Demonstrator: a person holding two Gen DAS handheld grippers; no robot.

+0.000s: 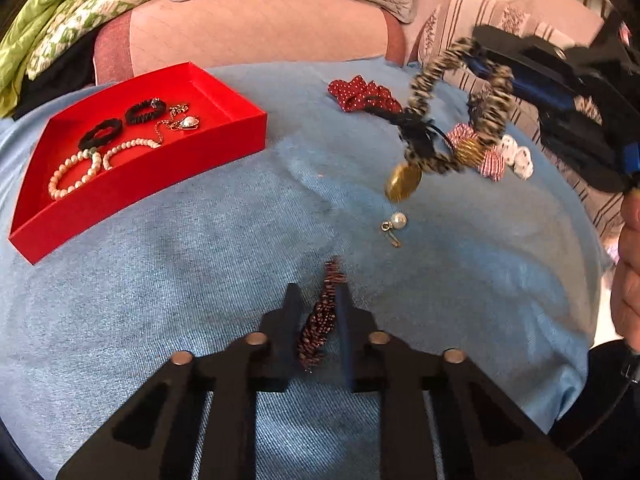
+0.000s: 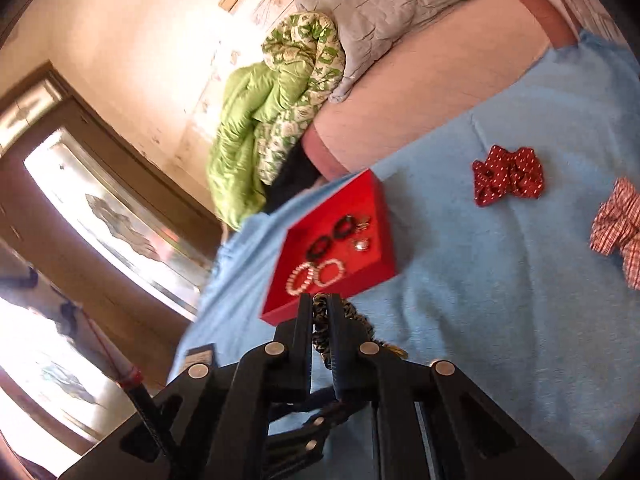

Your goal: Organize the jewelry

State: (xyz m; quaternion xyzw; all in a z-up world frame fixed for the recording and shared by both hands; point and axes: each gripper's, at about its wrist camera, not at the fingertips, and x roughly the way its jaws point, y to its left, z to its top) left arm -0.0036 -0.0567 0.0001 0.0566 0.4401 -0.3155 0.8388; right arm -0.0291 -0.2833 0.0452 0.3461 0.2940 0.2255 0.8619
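Observation:
A red tray point(image 1: 224, 142) on the blue cloth holds pearl bracelets point(image 1: 76, 172), black scrunchies point(image 1: 100, 133) and a heart pendant point(image 1: 188, 122); it also shows in the right wrist view point(image 2: 380, 216). My left gripper point(image 1: 318, 300) is shut on a dark red beaded bracelet point(image 1: 320, 320) low over the cloth. My right gripper point(image 2: 319, 304) is shut on a leopard-print necklace point(image 2: 320, 336), which hangs in the air with gold discs point(image 1: 404, 182) in the left wrist view. A pearl earring point(image 1: 394, 224) lies on the cloth.
A red dotted scrunchie point(image 1: 360, 94) point(image 2: 508, 176), a red checked scrunchie point(image 2: 616, 228) and white dotted pieces point(image 1: 520, 158) lie on the blue cloth point(image 1: 200, 280). Pink bolster point(image 1: 260, 28), grey pillow and green quilt point(image 2: 256, 128) lie behind. A window is at left.

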